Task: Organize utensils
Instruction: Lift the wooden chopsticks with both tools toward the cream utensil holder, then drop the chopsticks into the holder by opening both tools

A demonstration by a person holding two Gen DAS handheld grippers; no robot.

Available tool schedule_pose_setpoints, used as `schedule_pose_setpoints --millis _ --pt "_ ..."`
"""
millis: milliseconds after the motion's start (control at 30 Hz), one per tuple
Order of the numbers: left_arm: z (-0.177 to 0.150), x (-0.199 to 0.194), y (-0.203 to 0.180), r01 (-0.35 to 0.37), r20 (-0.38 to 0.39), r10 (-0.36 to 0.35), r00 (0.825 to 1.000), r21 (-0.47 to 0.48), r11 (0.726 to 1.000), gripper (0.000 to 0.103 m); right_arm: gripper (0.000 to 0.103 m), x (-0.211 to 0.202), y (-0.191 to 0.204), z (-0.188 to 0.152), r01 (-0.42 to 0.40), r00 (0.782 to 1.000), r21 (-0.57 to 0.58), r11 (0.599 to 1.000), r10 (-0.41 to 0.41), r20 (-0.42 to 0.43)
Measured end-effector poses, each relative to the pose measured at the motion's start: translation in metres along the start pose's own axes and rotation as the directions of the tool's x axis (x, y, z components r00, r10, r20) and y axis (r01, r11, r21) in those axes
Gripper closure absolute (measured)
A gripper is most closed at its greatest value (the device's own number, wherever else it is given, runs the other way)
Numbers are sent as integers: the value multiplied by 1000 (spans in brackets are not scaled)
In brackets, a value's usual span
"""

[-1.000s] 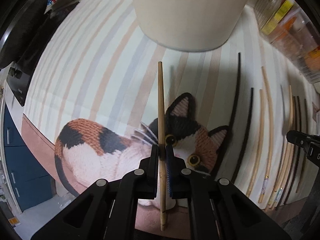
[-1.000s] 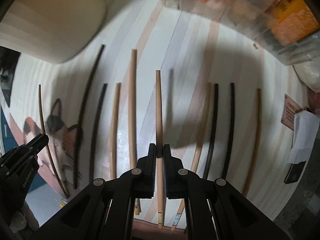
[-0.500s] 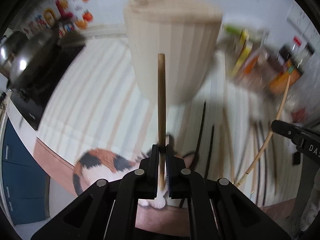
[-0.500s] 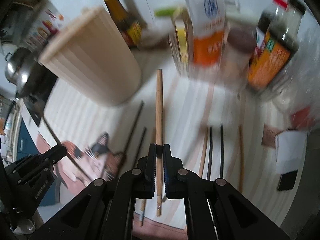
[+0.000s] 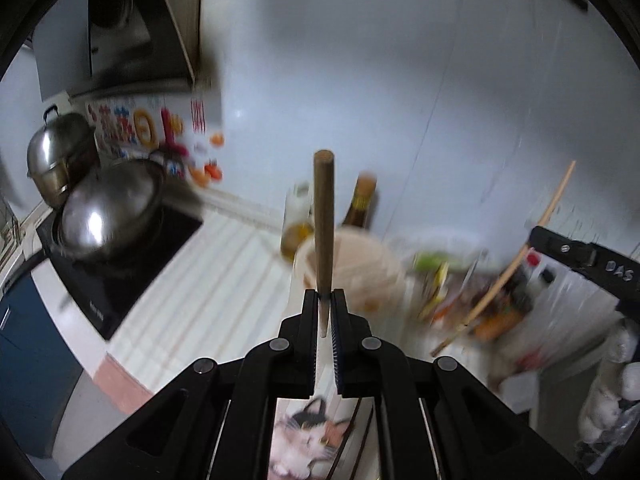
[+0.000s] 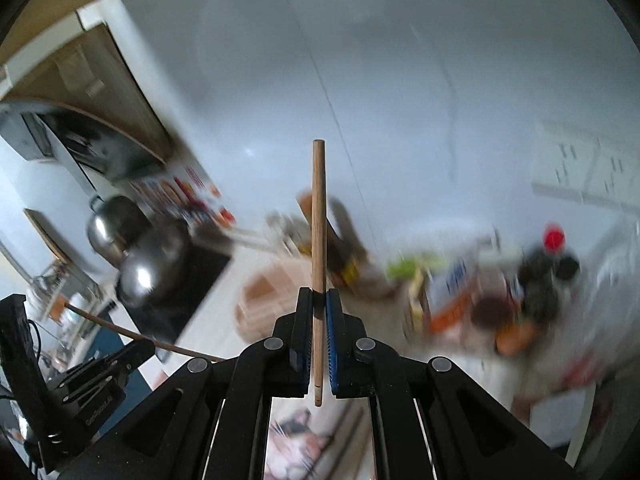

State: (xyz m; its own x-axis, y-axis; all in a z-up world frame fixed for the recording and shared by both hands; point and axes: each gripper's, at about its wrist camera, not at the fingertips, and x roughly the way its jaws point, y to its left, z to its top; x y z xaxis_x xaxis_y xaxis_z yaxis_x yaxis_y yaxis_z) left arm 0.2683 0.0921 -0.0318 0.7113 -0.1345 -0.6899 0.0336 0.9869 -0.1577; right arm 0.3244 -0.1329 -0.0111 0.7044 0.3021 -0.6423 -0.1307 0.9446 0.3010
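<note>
Each gripper clamps one chopstick: left gripper (image 5: pixel 325 300) holds the darker chopstick (image 5: pixel 323 216), right gripper (image 6: pixel 319 300) the paler chopstick (image 6: pixel 318 240). The beige holder (image 5: pixel 360 268) sits at 12 o'clock, bottles (image 5: pixel 362 200) behind.

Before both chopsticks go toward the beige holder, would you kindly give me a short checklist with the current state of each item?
1. Left gripper clamped on dark chopstick: ok.
2. Right gripper clamped on light chopstick: ok.
3. Both chopsticks clear of the mat: ok.
4. Beige holder in view ahead: ok.
5. Holder opening unobstructed: cannot tell, blurred.
6. Chopstick tips above the rim: cannot tell.
</note>
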Motion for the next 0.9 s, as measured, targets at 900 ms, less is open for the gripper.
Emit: schedule_pose_setpoints --millis 900 --pt "77 168 -14 124 -278 -141 950 -78 989 99 96 164 25 81 18 996 -72 997 -24 -82"
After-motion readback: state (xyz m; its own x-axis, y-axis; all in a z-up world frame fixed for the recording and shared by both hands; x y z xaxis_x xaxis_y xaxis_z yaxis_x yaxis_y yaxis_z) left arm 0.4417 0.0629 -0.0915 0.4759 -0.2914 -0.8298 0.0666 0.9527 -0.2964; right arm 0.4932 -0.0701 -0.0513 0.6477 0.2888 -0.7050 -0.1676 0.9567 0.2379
